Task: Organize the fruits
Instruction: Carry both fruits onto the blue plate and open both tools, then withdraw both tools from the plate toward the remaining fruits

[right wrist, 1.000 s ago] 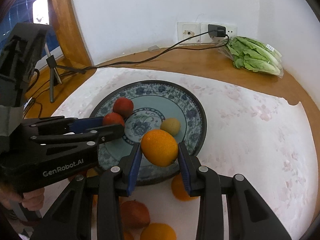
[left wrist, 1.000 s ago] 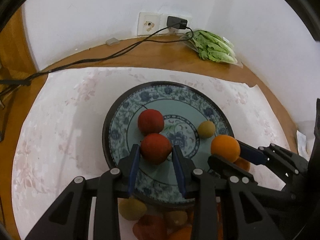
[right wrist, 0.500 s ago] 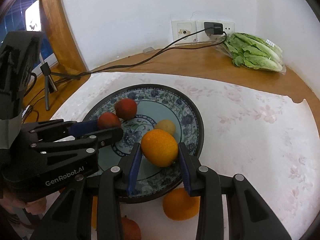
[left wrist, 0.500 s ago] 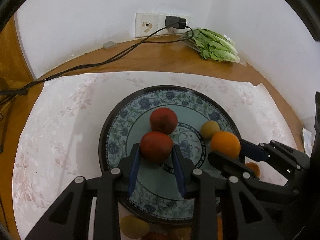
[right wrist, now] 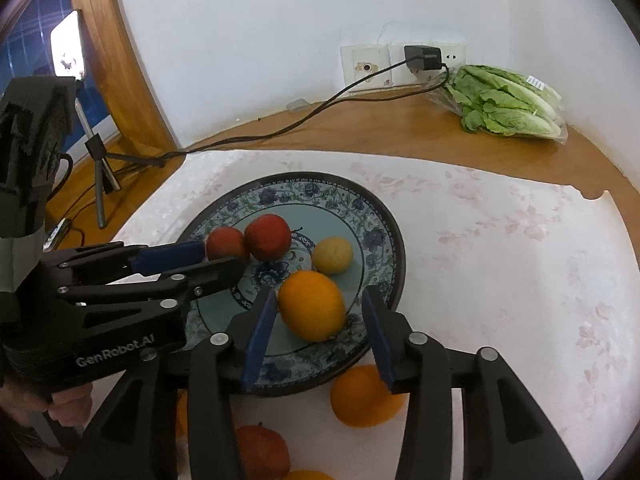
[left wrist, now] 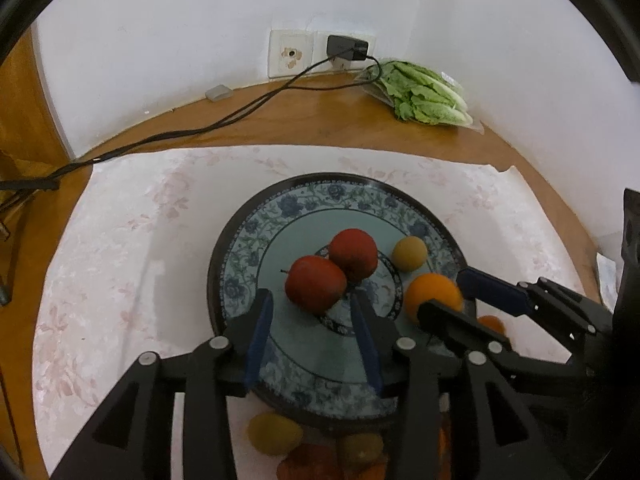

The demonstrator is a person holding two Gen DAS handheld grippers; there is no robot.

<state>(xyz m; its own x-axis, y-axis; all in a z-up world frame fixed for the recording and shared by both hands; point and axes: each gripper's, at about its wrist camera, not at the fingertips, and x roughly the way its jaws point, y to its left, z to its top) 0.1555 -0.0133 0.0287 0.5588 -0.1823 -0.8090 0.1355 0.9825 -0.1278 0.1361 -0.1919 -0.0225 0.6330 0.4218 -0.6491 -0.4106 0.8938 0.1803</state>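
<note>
Fruit sits on the plate [left wrist: 436, 226] in the middle of the white cloth [left wrist: 120, 248]: two red apples touching each other, a small yellow-green fruit [left wrist: 409, 253] beside them, and an orange [right wrist: 311, 305] near the front rim. The left gripper [left wrist: 311, 312] has its jaws opening, blue pads clear of the nearer apple [left wrist: 315, 289], which rests on the plate between them with a gap on each side. The right gripper [right wrist: 319, 314] is opening too; the orange lies on the plate between its pads, no longer pinched. More fruit waits off the plate at the near edge (another orange [right wrist: 362, 396], a red apple [right wrist: 262, 452], and a couple of yellowish ones). Lettuce [right wrist: 508, 104] in a bag lies in the far corner by the wall socket [right wrist: 366, 66], and a black cable [left wrist: 224, 122] runs across the wooden table [left wrist: 312, 120].
</note>
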